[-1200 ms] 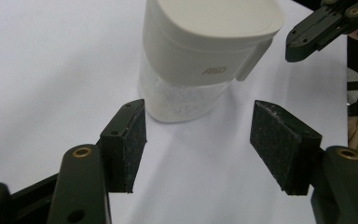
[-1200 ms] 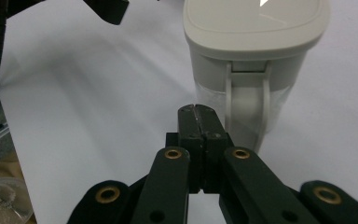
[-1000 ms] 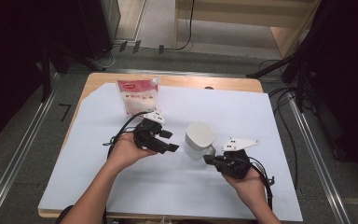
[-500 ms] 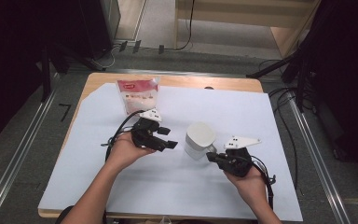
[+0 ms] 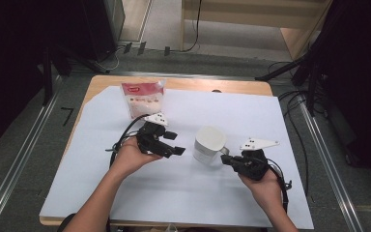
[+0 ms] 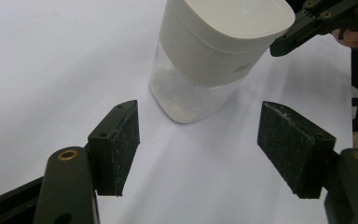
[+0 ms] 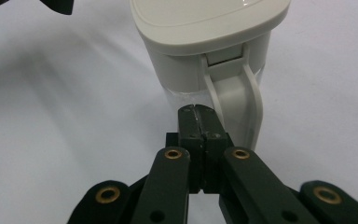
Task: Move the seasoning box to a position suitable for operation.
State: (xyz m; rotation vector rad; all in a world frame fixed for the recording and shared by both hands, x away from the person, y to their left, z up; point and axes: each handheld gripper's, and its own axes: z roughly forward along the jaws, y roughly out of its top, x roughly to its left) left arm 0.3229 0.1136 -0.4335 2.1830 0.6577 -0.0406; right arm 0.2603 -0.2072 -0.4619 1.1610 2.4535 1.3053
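High view: a wooden worktop (image 5: 251, 86) covered by a white sheet (image 5: 174, 193) that stops short of the far edge, where bare wood shows. A white-lidded jug (image 5: 207, 144) stands upright near the middle of the sheet, with open sheet all round it, widest toward the near edge. A red-and-clear pouch (image 5: 142, 98) lies at the far left, near the sheet's far edge and well apart from the jug. The left gripper (image 5: 173, 143) is held left of the jug, pointing at it with a gap between. The right gripper (image 5: 225, 160) sits just to the jug's right, close by the handle.

The left gripper view shows its fingers (image 6: 116, 144) spread wide, nothing between them but sheet; the jug (image 6: 214, 56) stands just beyond, its lower body clear with a pale film inside. The right gripper's fingers reach in at the top right.

The right gripper view shows its own fingers (image 7: 196, 122) pressed together, empty, their tips just beside the jug's looped white handle (image 7: 235, 100), which hangs from a hinge under the lid; whether they touch it I cannot tell.
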